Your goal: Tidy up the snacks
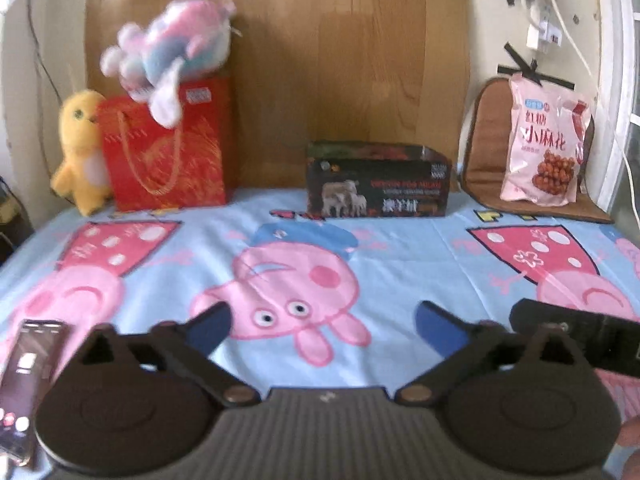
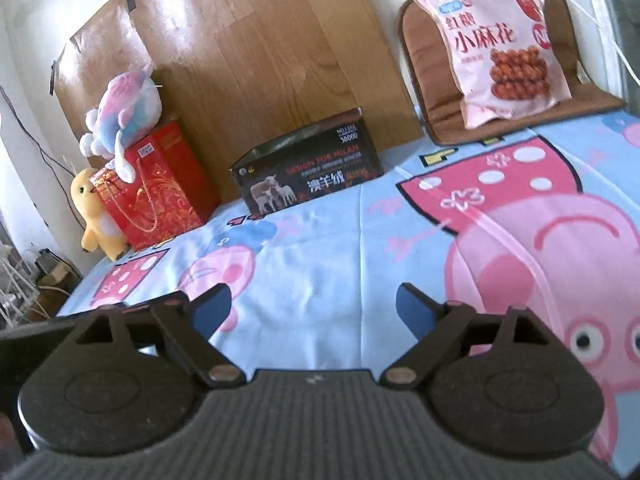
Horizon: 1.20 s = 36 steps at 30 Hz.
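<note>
A pink snack bag [image 1: 545, 145] leans upright on a brown seat cushion [image 1: 486, 148] at the far right; it also shows in the right wrist view [image 2: 498, 48]. A black open-topped box [image 1: 378, 180] stands at the back middle against the wooden board; it also shows in the right wrist view [image 2: 308, 170]. My left gripper [image 1: 323, 326] is open and empty, low over the cartoon-print cloth. My right gripper [image 2: 314, 310] is open and empty too, nearer the snack bag. Part of the right gripper [image 1: 576, 340] shows in the left wrist view.
A red gift bag [image 1: 164, 148] stands at the back left with a pastel plush [image 1: 172, 50] on top and a yellow plush chick [image 1: 80, 148] beside it. A phone [image 1: 28, 376] lies at the near left. A wooden board [image 1: 340, 60] backs the blue cartoon cloth [image 1: 400, 248].
</note>
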Available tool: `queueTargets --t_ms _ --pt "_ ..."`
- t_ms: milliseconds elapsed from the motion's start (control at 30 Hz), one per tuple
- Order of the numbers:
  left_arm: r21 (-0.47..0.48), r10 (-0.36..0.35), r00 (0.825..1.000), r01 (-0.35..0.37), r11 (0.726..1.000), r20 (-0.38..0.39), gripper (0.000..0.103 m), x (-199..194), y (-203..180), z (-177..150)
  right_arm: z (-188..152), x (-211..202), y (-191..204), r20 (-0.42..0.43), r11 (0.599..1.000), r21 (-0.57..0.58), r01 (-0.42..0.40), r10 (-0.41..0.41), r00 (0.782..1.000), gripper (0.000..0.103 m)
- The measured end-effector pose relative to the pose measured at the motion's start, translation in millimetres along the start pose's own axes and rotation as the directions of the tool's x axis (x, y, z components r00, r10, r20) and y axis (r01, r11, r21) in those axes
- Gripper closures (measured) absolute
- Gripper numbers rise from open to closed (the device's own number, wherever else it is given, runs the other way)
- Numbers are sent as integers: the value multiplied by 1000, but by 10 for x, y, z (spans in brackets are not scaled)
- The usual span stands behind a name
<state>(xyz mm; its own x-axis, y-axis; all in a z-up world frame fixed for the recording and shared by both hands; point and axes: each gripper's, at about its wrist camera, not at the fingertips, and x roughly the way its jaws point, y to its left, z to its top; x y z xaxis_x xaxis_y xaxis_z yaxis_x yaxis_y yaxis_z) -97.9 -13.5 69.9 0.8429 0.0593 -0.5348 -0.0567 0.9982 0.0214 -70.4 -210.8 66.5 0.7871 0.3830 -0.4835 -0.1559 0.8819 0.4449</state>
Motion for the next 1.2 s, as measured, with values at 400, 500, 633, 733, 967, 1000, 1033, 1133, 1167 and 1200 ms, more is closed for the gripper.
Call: queueTargets --t_ms 400,500,633,733,967,1000,1033,1133,1167,1200 --pt "16 18 998 -19 1000 57 0 -501 -20 -47 -111 -362 137 24 1000 -4 -3 3 1000 0" --pt "13 25 998 -26 1000 55 0 -497 -41 -56 -94 -341 89 31 1000 19 17 -17 999 0" --pt "18 43 998 -44 999 49 0 -504 -66 -102 -107 -398 67 50 1000 19 25 -26 998 0" --pt "9 40 998 -41 999 38 0 -474 -50 -106 -119 -411 61 56 999 16 30 -31 998 0" --pt "2 50 999 -50 999 18 0 -422 -30 -137 -127 -428 73 62 999 22 28 -29 998 0" --pt "-1 49 999 -49 999 13 0 -414 -27 -141 -128 -424 73 60 999 23 27 -29 998 0" --pt "-4 47 999 -47 999 9 0 -405 -22 -143 -130 -422 76 59 999 25 27 -28 998 0" --pt "-7 49 999 -48 999 5 0 -391 -19 -152 -135 -412 81 54 999 22 26 -27 998 0" --pt "-4 51 999 -51 999 5 0 -388 -19 -154 -138 -413 85 54 999 21 25 -27 998 0" --pt "-2 54 999 -54 999 6 0 -387 -22 -157 -136 -413 84 53 1000 19 24 -25 998 0"
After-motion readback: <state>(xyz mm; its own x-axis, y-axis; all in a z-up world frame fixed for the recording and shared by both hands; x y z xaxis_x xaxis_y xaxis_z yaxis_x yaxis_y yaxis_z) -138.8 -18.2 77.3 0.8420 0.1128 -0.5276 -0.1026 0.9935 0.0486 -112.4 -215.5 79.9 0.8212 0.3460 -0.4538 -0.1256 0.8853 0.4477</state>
